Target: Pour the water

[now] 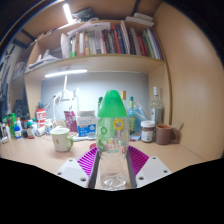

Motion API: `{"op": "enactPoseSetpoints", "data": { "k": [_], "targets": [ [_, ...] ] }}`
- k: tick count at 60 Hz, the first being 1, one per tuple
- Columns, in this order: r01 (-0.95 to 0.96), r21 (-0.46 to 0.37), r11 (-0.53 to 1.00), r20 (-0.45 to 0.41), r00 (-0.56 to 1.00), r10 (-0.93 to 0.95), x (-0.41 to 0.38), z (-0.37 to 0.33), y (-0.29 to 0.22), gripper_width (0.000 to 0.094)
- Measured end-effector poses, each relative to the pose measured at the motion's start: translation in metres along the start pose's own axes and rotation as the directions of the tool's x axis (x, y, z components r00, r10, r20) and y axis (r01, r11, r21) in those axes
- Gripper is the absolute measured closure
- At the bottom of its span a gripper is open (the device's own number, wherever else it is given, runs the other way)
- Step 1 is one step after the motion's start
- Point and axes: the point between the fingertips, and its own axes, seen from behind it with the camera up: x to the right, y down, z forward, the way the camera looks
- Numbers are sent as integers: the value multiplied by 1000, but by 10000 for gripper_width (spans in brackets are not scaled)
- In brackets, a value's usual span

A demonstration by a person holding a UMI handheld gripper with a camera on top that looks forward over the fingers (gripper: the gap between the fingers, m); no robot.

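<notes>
A clear plastic bottle point(113, 125) with a green cap and a green label stands upright between my fingers. Its round base shows low down, close to the camera. My gripper point(113, 168) is shut on the bottle's lower body, with a purple pad point(88, 158) pressed against each side. A white mug point(62, 139) stands on the desk beyond the fingers to the left. To the right, a brown cup point(165, 133) sits on the desk. I cannot tell how much water is in the bottle.
The wooden desk point(40, 155) is crowded along the back with small bottles, boxes, a jar point(148, 130) and a tall glass bottle point(156, 104). A bookshelf point(105, 42) full of books hangs above, with a strip light beneath it.
</notes>
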Motion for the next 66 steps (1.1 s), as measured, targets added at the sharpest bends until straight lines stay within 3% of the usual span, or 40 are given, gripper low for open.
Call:
{"op": "enactPoseSetpoints", "data": {
  "k": [9, 17, 25, 30, 35, 41, 47, 52, 57, 66],
  "targets": [
    [7, 45, 999, -8, 1000, -6, -4, 10, -2, 547],
    [78, 60, 995, 0, 997, -78, -13, 20, -11, 567],
    [422, 138, 896, -61, 906, -418, -18, 47, -75, 569],
    [681, 178, 710, -141, 732, -667, -36, 73, -124, 570],
    [898, 157, 411, -211, 437, -874, -63, 102, -152, 568],
    [992, 117, 55, -220, 80, -972, -93, 139, -153, 570],
    [933, 106, -343, -266, -305, -914, -125, 160, -149, 570],
    [805, 85, -587, -345, -529, -775, -150, 172, -149, 571],
    [699, 79, -711, -360, -645, -674, -164, 174, -146, 569],
    [599, 72, -798, -371, -726, -579, -180, 183, -138, 569]
  ]
}}
